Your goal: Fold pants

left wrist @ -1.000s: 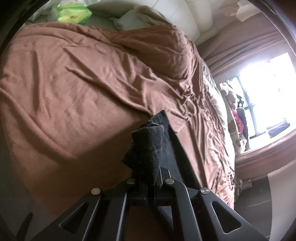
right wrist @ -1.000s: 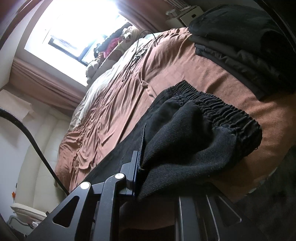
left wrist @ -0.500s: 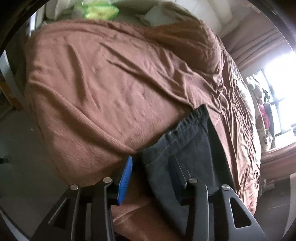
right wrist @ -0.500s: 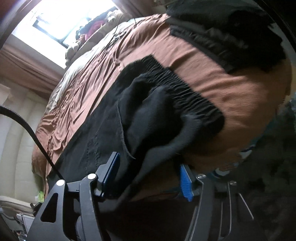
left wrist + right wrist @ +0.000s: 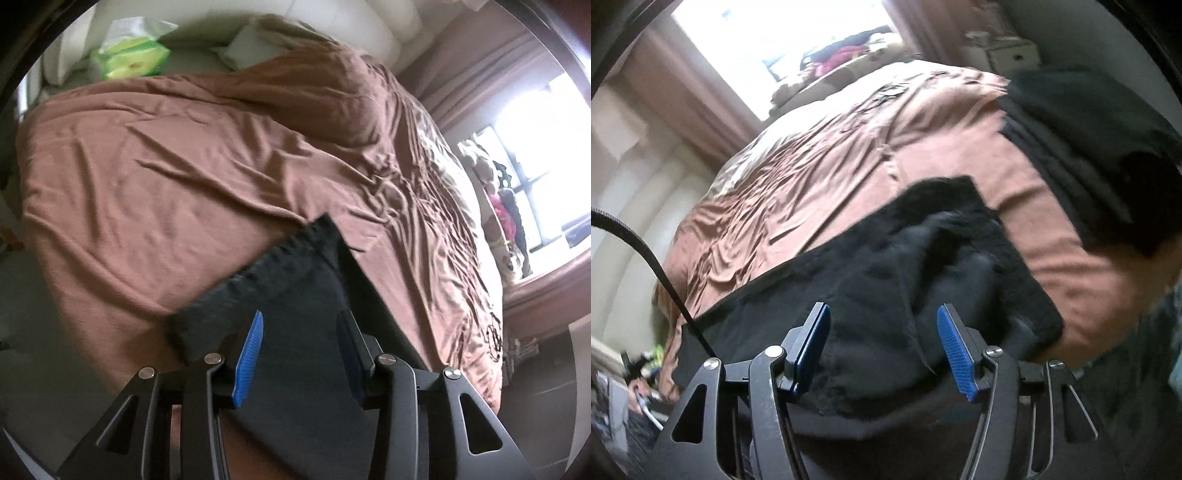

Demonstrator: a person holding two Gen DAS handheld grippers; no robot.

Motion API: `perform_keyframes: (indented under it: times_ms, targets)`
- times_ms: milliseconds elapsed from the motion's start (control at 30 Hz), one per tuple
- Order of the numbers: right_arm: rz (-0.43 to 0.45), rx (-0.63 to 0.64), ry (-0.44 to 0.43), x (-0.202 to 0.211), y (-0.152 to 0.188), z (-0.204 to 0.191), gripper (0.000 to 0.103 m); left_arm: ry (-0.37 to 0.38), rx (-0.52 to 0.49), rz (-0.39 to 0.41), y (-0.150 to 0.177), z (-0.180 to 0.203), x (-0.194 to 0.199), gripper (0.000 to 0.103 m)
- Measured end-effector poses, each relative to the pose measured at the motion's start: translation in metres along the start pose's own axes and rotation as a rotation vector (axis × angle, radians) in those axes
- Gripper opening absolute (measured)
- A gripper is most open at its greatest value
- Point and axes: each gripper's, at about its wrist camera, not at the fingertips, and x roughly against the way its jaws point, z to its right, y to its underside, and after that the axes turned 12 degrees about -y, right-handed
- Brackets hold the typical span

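Black pants lie flat near the front edge of the brown-covered bed. In the left wrist view their hem end (image 5: 291, 266) lies just beyond and under my left gripper (image 5: 300, 315), which stands open with blue pads apart and no cloth pinched. In the right wrist view the elastic waistband end (image 5: 960, 251) lies bunched and rumpled on the cover. My right gripper (image 5: 882, 308) hovers open just above it, its pads (image 5: 955, 350) clear of the fabric.
The brown bed cover (image 5: 166, 177) spreads wrinkled to the pillows (image 5: 251, 48) and a green packet (image 5: 129, 61). A stack of dark folded clothes (image 5: 1089, 147) sits at the bed's right corner. A black cable (image 5: 646, 254) hangs at left. A window (image 5: 783, 33) glares beyond.
Both grippers were shut on the pants' ends, then opened and let the cloth drop onto the bed. Both have since lifted a little away from the fabric.
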Motion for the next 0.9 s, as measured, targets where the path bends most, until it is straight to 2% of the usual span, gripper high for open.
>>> perform_keyframes:
  times_ms: [200, 567, 633, 767, 900]
  targets:
    - [-0.073, 0.081, -0.063, -0.053, -0.023, -0.016, 0.059, 0.025, -0.007, -0.005, 0.005, 0.029, -0.007, 0.044]
    - [-0.194, 0.228, -0.112, -0.148, -0.070, -0.052, 0.059, 0.036, -0.053, -0.032, 0.014, 0.074, -0.028, 0.044]
    - [-0.214, 0.260, -0.105, -0.166, -0.075, -0.061, 0.059, 0.037, -0.063, -0.037, 0.015, 0.084, -0.033, 0.044]
    - [-0.248, 0.310, -0.083, -0.201, -0.081, -0.073, 0.067, 0.036, -0.087, -0.054, 0.020, 0.103, -0.047, 0.044]
    - [-0.283, 0.341, -0.096, -0.235, -0.088, -0.086, 0.067, 0.019, -0.113, -0.074, 0.024, 0.120, -0.063, 0.047]
